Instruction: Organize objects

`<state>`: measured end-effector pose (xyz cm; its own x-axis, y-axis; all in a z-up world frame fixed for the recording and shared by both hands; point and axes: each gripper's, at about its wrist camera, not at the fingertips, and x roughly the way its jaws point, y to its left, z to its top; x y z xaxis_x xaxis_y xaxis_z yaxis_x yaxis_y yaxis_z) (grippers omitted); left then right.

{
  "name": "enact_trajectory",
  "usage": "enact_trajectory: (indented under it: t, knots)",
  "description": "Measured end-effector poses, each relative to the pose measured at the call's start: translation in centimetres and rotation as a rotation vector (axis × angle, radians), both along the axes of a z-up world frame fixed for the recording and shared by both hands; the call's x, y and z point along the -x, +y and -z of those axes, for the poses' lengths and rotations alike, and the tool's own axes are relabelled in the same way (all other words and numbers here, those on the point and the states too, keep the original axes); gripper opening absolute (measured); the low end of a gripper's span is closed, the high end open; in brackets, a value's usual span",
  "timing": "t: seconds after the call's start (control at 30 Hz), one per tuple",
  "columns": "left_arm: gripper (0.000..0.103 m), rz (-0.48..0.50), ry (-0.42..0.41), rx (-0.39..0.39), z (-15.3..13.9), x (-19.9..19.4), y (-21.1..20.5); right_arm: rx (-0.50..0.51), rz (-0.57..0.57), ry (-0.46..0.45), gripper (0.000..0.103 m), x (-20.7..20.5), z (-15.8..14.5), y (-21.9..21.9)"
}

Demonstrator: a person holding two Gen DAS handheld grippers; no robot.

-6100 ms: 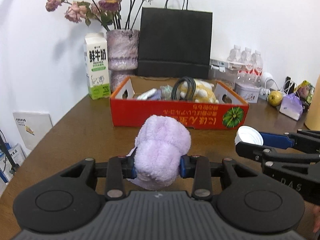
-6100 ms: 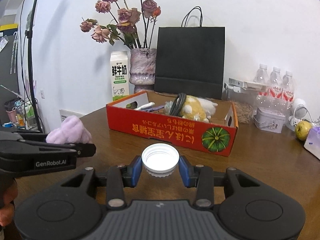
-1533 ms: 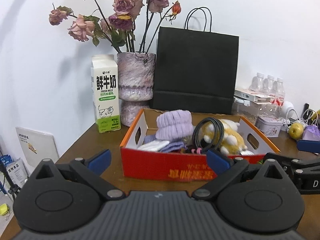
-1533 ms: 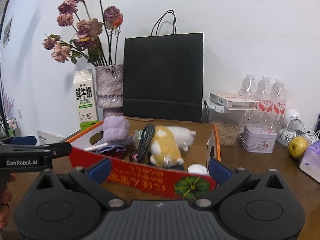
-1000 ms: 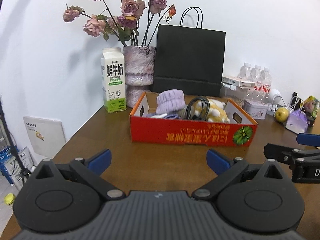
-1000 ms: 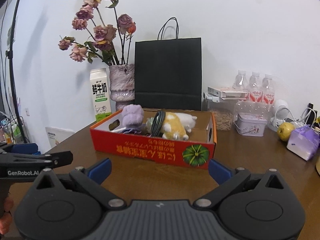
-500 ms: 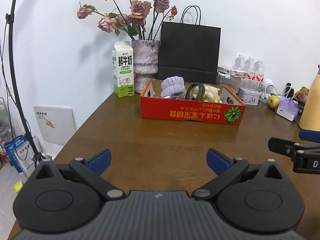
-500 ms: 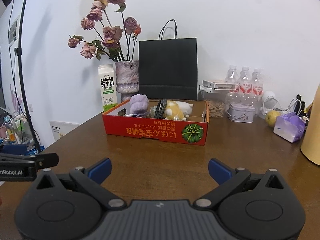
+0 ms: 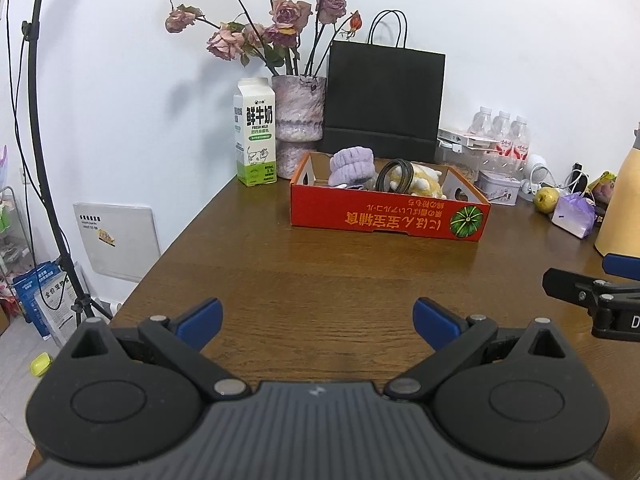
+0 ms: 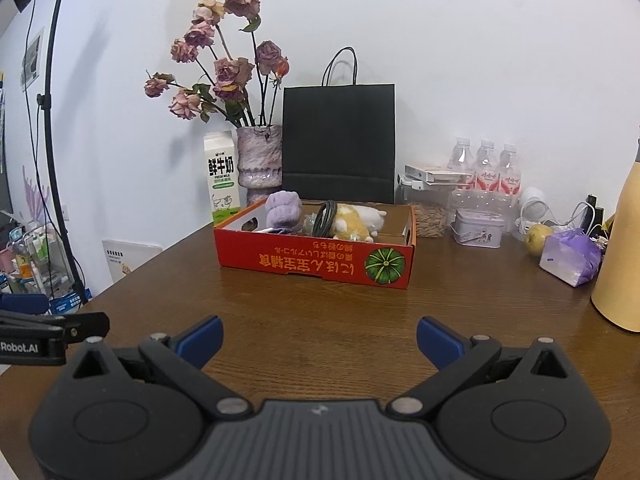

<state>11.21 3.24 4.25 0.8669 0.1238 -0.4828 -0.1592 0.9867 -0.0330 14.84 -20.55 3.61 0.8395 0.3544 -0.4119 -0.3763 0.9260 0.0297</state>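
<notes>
A red cardboard box [image 9: 384,216] [image 10: 312,262] stands far back on the brown table. In it lie a fluffy purple cloth [image 9: 351,166] [image 10: 283,208], a black coiled cable [image 9: 396,176] [image 10: 326,218] and a yellow and white plush toy [image 9: 426,180] [image 10: 354,220]. My left gripper [image 9: 318,320] is open and empty, low over the table's near part. My right gripper [image 10: 320,340] is open and empty too, to the right of the left one. Each gripper's side shows in the other's view.
Behind the box stand a milk carton [image 9: 256,138], a vase of dried roses [image 9: 298,108] and a black paper bag [image 9: 382,100]. At the right are water bottles [image 10: 486,170], a tin [image 10: 478,228], an apple [image 10: 538,234], a purple pack [image 10: 570,256] and a yellow jug [image 10: 620,248]. A light stand [image 9: 44,160] stands left of the table.
Both grippers have pulled back from the box, which looks smaller and farther now. The purple cloth and white cap they held earlier are out of their jaws; the cloth lies in the box.
</notes>
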Motion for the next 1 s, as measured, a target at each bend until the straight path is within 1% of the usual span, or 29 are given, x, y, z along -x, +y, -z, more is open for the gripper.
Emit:
enact_trajectory:
  t: [1.0]
  knots:
    - [0.103,-0.001,0.005,0.006,0.30,-0.10,0.10,0.006,-0.001,0.008,0.103,-0.33,0.47,-0.01]
